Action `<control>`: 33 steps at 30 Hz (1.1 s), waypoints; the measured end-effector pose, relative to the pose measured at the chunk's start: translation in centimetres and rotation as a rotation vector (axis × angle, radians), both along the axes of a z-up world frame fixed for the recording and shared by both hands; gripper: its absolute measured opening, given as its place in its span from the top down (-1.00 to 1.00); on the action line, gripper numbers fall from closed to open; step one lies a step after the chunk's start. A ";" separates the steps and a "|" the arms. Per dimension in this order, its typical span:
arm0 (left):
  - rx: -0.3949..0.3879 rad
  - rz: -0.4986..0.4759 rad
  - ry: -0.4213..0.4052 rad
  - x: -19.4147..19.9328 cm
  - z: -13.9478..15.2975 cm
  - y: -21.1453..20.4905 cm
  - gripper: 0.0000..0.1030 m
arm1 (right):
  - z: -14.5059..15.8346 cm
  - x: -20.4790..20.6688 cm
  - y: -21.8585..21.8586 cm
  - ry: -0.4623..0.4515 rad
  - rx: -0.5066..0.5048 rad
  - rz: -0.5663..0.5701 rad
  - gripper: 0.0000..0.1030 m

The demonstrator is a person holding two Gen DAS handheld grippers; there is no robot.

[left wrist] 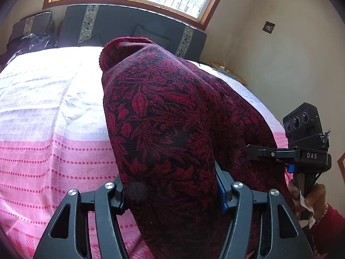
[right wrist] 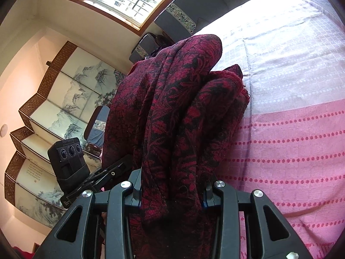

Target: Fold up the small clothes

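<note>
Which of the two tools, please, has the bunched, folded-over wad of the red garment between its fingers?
The right tool: its fingers clamp several thick folds of the red floral garment. The left tool holds a smoother, single draped stretch.

The garment [left wrist: 172, 118] is a coarse, matt woven cloth, red leaves on black, its weave plainly rough. The bedspread [left wrist: 49, 112] looks a smoother, faintly shiny cloth, white checks giving way to pink with dotted rows. Both the left gripper [left wrist: 172, 194] and the right gripper [right wrist: 171, 192] are matt black plastic with bright polished metal screw heads. The window frame [left wrist: 120, 0] is varnished wood, and the wall [left wrist: 280, 54] matt plaster
</note>
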State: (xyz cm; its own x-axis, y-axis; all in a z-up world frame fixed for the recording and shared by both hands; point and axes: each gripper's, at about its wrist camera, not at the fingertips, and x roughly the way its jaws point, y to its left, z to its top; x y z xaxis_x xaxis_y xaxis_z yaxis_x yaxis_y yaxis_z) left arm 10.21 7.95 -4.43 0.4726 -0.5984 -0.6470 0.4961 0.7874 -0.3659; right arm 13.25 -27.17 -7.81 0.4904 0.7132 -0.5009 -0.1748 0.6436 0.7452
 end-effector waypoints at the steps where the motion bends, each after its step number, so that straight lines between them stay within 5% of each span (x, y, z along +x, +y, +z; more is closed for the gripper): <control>1: 0.001 0.001 0.001 0.0 0.0 -0.1 -0.20 | -0.1 0.1 -0.1 0.002 0.002 0.002 0.33; 7: 0.002 0.014 -0.009 -0.4 -0.8 0.2 -0.25 | -0.5 0.1 -0.1 -0.007 -0.017 0.015 0.32; 14: 0.073 0.074 -0.082 -2.1 -0.7 -0.7 -0.55 | -0.9 -0.3 0.3 -0.040 -0.098 0.029 0.24; 23: 0.179 0.137 -0.198 -3.8 -0.7 -1.6 -0.80 | -0.5 -1.2 1.8 -0.084 -0.240 0.012 -0.02; 33: 0.222 0.195 -0.238 -4.9 -1.3 -1.8 -0.93 | -0.2 -3.2 3.3 -0.112 -0.380 -0.037 -0.30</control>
